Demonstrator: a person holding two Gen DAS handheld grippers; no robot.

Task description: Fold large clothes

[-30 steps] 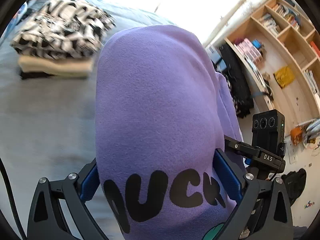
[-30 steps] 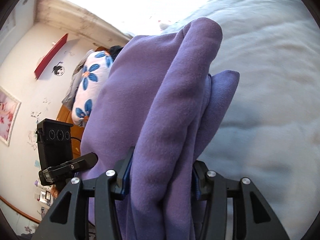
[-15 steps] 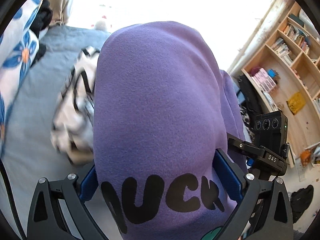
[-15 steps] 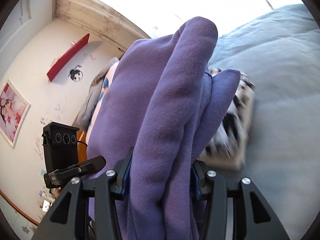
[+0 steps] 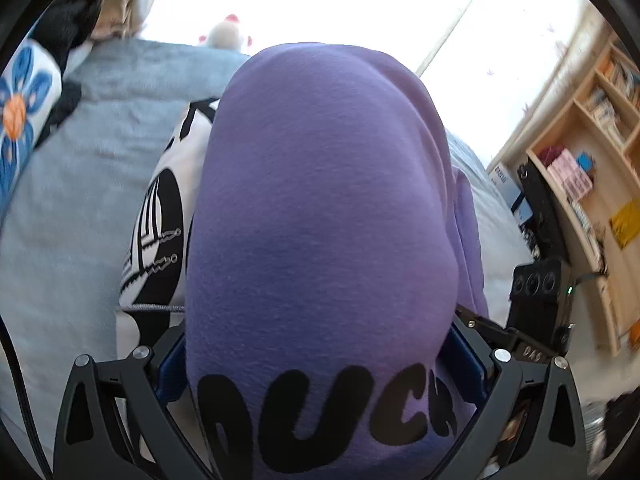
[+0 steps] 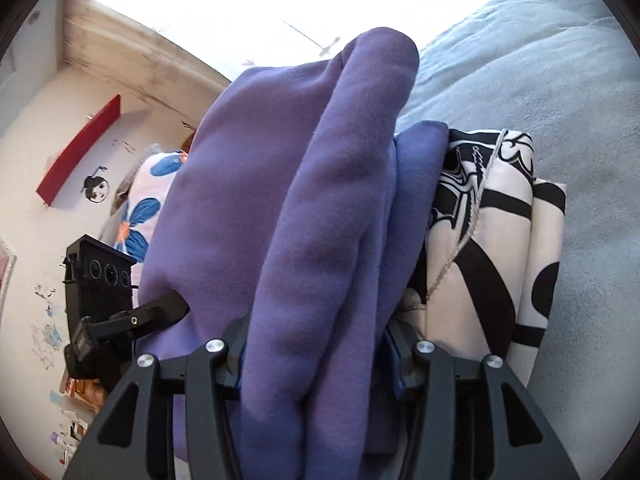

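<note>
Left wrist view: both tools clamped on folded purple sweatshirt; lower squarely onto black-and-white garment stack, then release.

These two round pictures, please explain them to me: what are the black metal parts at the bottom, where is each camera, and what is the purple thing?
No robot arm is here. A person holds a two-finger gripper in each hand, and a fisheye camera on each looks forward along its fingers. The black parts are those fingers. The left gripper and the right gripper each clamp a folded purple sweatshirt with black letters. The right jaws have just been opening slightly, with the cloth between them. Below lies a black-and-white folded garment on a grey-blue bed cover. A bookshelf stands at the side.
</note>
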